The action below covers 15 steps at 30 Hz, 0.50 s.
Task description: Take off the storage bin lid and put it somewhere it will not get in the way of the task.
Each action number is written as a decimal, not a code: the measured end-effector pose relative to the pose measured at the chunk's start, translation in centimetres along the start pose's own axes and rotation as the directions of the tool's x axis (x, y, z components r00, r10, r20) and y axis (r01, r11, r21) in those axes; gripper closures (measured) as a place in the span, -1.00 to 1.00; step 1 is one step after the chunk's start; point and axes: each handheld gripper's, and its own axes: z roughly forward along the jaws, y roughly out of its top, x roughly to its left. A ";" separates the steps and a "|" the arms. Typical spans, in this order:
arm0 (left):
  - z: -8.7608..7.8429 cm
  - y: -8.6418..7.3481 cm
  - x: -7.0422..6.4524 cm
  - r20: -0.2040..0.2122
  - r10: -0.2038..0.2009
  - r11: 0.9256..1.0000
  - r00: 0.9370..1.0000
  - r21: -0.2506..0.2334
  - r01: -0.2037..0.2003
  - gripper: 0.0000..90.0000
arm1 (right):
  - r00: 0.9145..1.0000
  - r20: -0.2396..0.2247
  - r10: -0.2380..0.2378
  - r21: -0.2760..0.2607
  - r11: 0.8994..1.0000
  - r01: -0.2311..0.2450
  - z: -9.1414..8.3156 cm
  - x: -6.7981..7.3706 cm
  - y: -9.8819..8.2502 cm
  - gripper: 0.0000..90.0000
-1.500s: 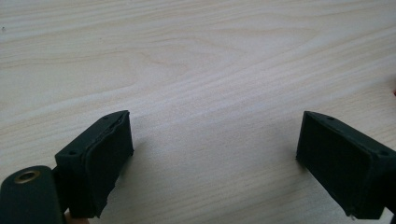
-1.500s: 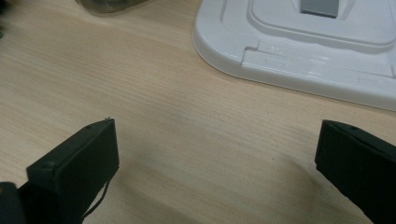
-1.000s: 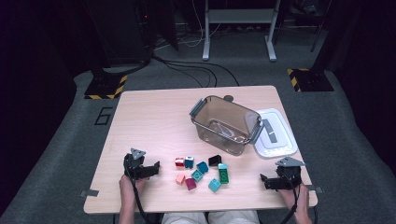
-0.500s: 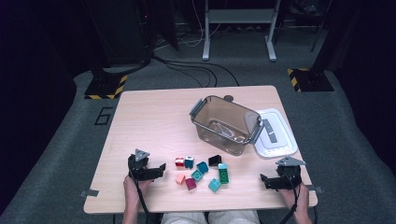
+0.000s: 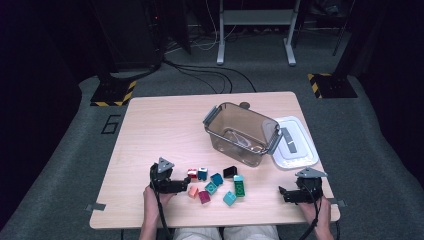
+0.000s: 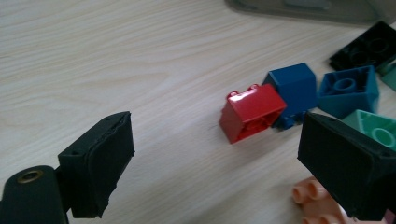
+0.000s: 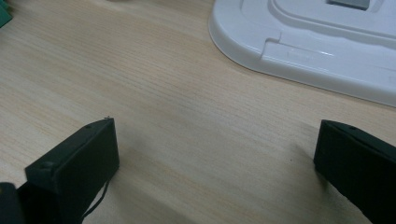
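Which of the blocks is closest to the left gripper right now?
The peach block, at the left edge of the cluster, just off the left gripper. In the left gripper view it lies by the right jaw, with the red block farther ahead.

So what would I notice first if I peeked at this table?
Probably the little heap of colourful toy bricks near the front edge of the wooden table, with a red brick right ahead of the open left gripper. Behind them stands a see-through tub, and its white lid lies flat beside it, near the right gripper.
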 end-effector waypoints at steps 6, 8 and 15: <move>-0.6 -0.6 -1.0 0.015 0.015 1.000 1.000 0.001 -0.015 -0.78 | 1.000 0.000 0.002 0.001 1.000 -0.002 0.0 0.0 0.0 -1.00; -0.9 -0.8 -1.3 0.027 0.012 1.000 1.000 -0.007 -0.011 -0.78 | 1.000 0.000 0.002 0.001 1.000 -0.002 0.0 0.0 0.0 -1.00; -1.4 -1.5 -2.4 0.051 0.031 0.999 0.998 -0.011 -0.031 -0.74 | 1.000 0.001 0.005 0.001 1.000 -0.005 0.0 0.0 0.0 -1.00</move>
